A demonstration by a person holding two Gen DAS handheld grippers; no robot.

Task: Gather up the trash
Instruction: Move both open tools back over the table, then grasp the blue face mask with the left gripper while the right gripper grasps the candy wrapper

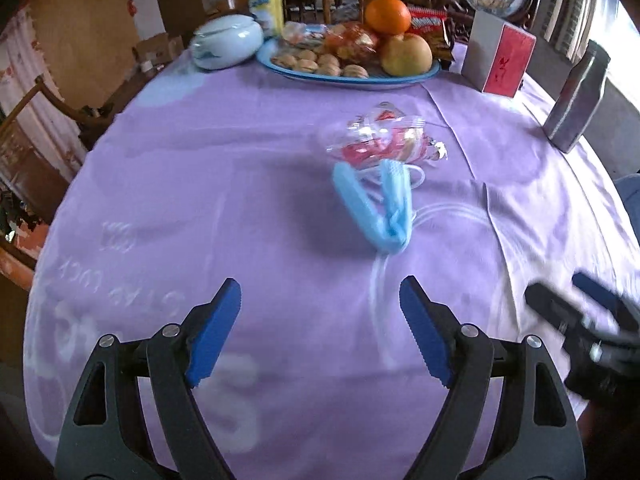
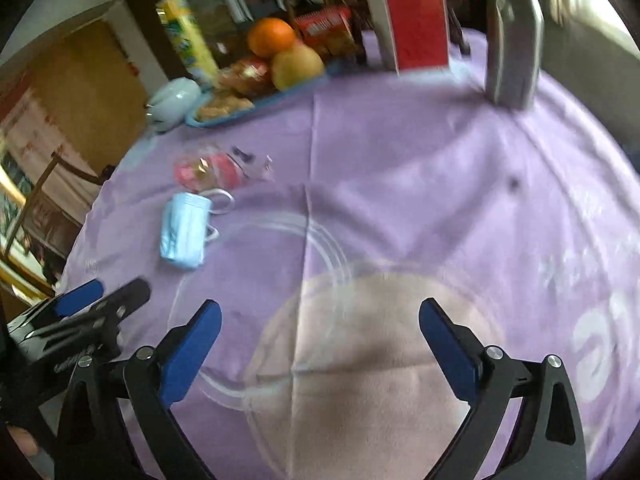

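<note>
Crumpled mask (image 1: 378, 208) beside red-printed clear wrapper (image 1: 380, 136), lettering illegible

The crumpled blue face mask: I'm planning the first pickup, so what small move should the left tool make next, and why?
Probably ease the left tool forward and down toward the crumpled blue face mask. Its jaws stand open and empty, and the mask lies just ahead on the purple tablecloth, nearer than the clear plastic wrapper with red print behind it. The right tool sits further off.
</note>
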